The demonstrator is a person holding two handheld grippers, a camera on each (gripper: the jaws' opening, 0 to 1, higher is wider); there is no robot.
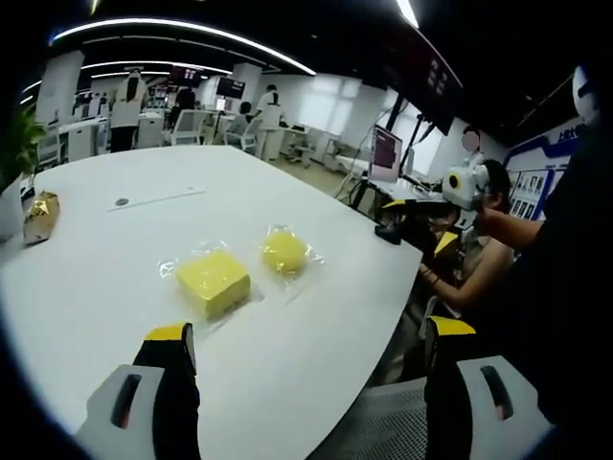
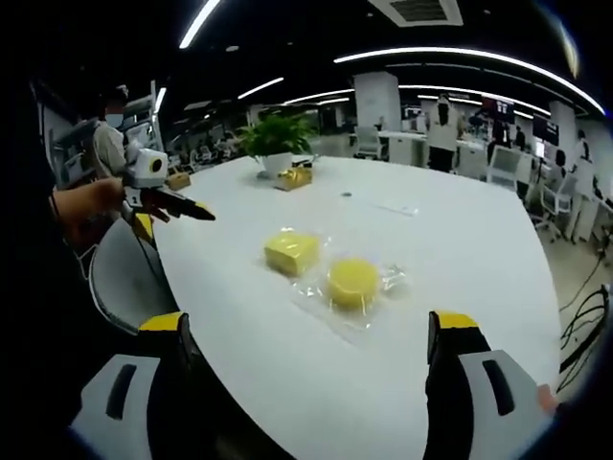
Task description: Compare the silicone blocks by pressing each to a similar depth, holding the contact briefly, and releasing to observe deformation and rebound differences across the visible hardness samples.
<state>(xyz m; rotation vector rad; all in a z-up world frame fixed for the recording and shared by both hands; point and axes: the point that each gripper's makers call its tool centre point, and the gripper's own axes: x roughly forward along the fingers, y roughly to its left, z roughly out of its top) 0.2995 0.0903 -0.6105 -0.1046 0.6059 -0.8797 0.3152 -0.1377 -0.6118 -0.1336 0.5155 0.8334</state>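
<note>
Yellow silicone shows in two samples lying side by side on the white oval counter [image 1: 115, 278], each sealed in a clear plastic wrapper. In the left gripper view the square yellow silicone block [image 1: 214, 281] lies flat with one corner turned toward the camera, its faces looking equal, so no long axis stands out. The round yellow silicone block [image 1: 284, 251] sits just beyond it to the right, apart from it, its wrapper edges spreading onto the counter. In the right gripper view the order reverses: the square block [image 2: 291, 253] is on the left and the round one [image 2: 352, 281] nearer and to the right.

The left hand-held gripper [image 1: 306, 345] hangs above the counter's near edge with its yellow-tipped jaws spread wide, touching nothing. The right hand-held gripper [image 2: 311, 335] is likewise spread and holds nothing; it also appears at the right of the left gripper view [image 1: 421, 225], off the counter's side.

A gold foil-wrapped box [image 1: 40, 215] and a potted green plant [image 2: 275, 139] stand near the far rim. The wrappers' glare blurs the block edges, and any hardness markings are too small to read.
</note>
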